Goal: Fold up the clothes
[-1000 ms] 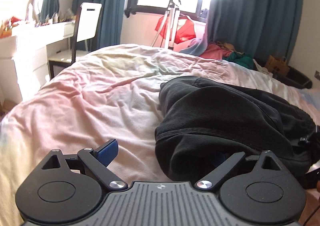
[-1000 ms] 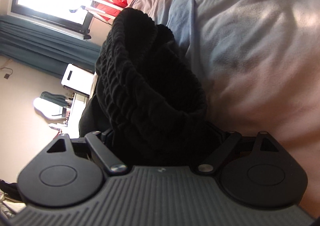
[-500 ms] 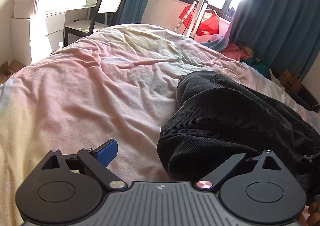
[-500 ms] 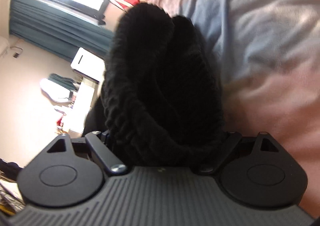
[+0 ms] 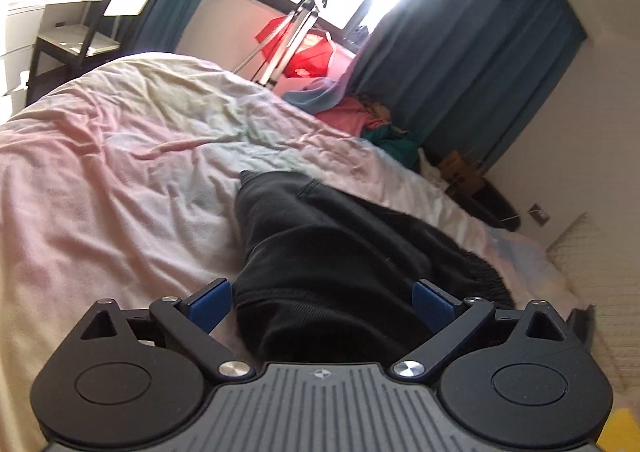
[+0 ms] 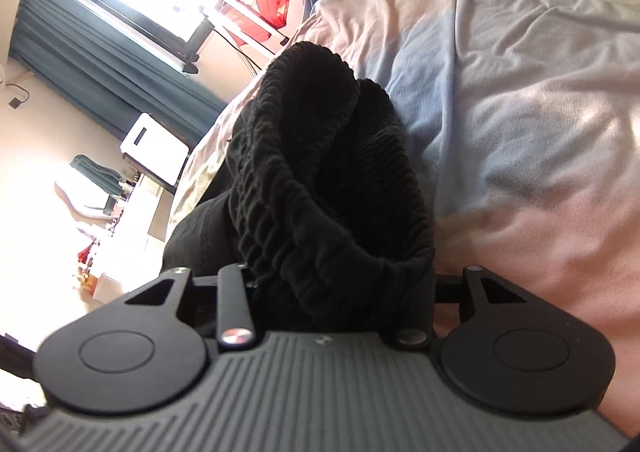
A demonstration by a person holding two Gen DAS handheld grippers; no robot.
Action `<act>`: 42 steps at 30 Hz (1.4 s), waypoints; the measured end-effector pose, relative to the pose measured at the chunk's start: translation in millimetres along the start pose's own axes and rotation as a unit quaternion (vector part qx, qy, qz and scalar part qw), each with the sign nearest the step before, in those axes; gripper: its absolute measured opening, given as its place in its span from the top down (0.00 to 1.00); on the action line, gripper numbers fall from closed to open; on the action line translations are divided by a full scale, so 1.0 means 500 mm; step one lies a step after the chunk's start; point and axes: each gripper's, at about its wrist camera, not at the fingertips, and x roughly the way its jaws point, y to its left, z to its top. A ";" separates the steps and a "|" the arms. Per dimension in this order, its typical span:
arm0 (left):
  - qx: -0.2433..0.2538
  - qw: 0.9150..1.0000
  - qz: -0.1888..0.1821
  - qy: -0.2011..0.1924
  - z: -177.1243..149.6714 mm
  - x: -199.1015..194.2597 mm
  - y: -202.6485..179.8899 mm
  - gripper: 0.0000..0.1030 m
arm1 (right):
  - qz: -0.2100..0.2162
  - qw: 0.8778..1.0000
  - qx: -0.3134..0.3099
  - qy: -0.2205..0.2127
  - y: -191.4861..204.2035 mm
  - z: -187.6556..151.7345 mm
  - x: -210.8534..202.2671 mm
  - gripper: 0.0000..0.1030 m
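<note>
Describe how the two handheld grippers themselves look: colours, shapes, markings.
Left gripper: grey ribbed body with a small round crosshair mark, two black round-disc side plates, black link arms on silver pivots, and blue pads. Right gripper: the same grey ribbed body, black discs and silver pivots; its pads are hidden by black cloth.

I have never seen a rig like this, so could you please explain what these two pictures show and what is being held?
No robot here: a person holds a two-finger gripper in each hand, each with a camera looking along its fingers. The black shapes at the bottom are the grippers themselves. One picture is from the left gripper, whose fingers are opening wide, with black trousers between them, not pinched. The other is from the right gripper, whose fingers are closing on the trousers' gathered waistband. The trousers lie on a bed with a pastel cover.
</note>
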 end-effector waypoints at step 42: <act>-0.178 0.962 -0.153 0.142 0.080 0.276 0.103 0.43 | 0.040 0.989 -0.081 -0.120 0.121 0.070 -0.098 0.55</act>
